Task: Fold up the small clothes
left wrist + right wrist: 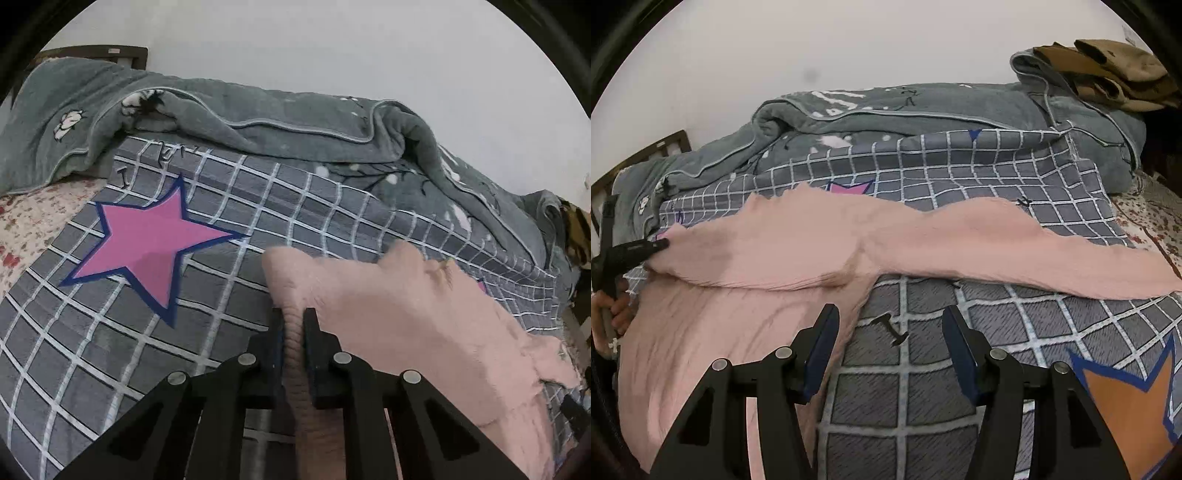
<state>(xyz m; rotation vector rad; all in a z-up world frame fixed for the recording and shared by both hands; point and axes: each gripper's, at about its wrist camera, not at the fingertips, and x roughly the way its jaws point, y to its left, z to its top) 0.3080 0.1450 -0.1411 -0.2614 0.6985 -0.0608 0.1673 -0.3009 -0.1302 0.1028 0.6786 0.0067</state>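
Note:
A pink garment lies on a grey checked bedsheet, one long sleeve stretched to the right. My left gripper is shut on a bunched edge of the pink garment and holds it just above the sheet. In the right wrist view the left gripper shows at the far left, pinching the garment's left edge. My right gripper is open and empty, hovering over the sheet just right of the garment's lower part.
A rumpled grey-green blanket is heaped along the wall at the back. Brown clothes sit on its right end. A pink star and an orange star are printed on the sheet. A floral mattress cover shows at the edges.

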